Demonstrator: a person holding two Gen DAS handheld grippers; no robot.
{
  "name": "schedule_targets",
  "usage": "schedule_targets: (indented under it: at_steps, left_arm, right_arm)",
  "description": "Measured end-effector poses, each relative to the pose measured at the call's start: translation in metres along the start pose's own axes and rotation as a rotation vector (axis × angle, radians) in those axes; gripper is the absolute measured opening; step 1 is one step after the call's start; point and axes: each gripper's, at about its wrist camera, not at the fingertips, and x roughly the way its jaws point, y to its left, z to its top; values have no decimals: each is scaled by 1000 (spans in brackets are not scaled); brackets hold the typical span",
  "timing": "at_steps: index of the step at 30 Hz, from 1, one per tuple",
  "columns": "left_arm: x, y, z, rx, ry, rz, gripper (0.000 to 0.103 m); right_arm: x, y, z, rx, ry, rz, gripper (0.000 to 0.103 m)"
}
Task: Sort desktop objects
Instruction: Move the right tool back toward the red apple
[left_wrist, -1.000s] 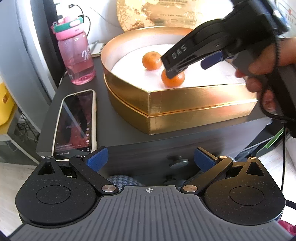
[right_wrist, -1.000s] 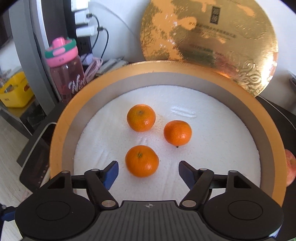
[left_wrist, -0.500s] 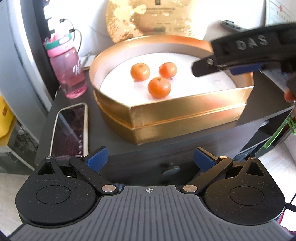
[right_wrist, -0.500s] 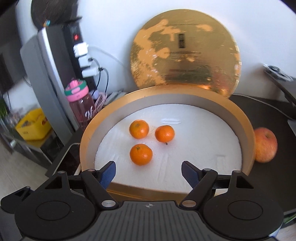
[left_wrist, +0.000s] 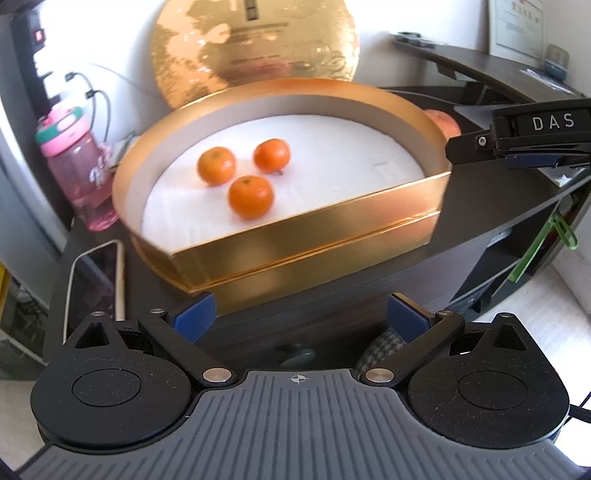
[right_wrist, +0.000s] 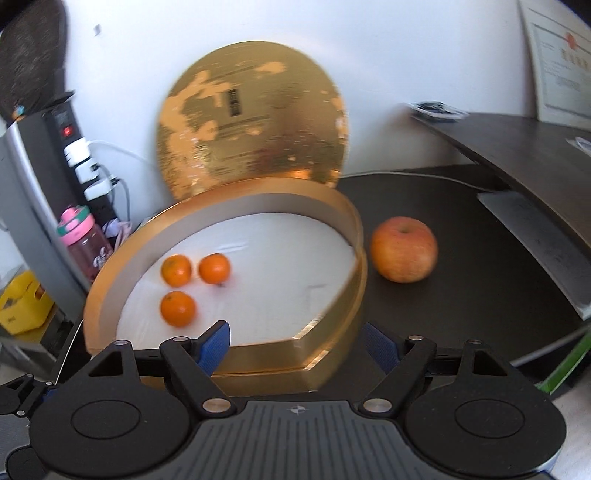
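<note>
From my left gripper (left_wrist: 301, 317) I see both blue-padded fingers spread wide with nothing between them, held low in front of the dark desk (left_wrist: 480, 206). Straight ahead sits the gold box (left_wrist: 314, 236), white-lined, with three tangerines (left_wrist: 251, 196) grouped toward its left half; the nearest one lies apart from the two behind it. Beyond the box a round gold lid (left_wrist: 255, 48) leans upright against the wall. Ahead to my left a phone (left_wrist: 94, 280) lies flat beside the box, with a pink bottle (left_wrist: 75, 166) farther back. My right gripper (left_wrist: 517, 138) reaches in from the right, level with the box rim; an apple (left_wrist: 443, 122) peeks out behind that rim.
</note>
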Motion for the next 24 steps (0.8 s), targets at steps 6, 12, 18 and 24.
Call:
schedule_targets:
  at_steps: [6,12,18,24]
  left_arm:
    - [6,-10,4,24,11,2,102]
    - [11,-12,6,29,19,4,101]
    - [16,-11,8,35,24,5,102]
    - [21,-9,11,41,29,7,101]
  right_arm:
    - [3,-29,6,44,-40,-31,80]
    - [40,-65,30,124,-95,-80,80]
    - [94,-102,49,253,-51,-92,80]
    - [128,-110,58,278,-3,-85,80]
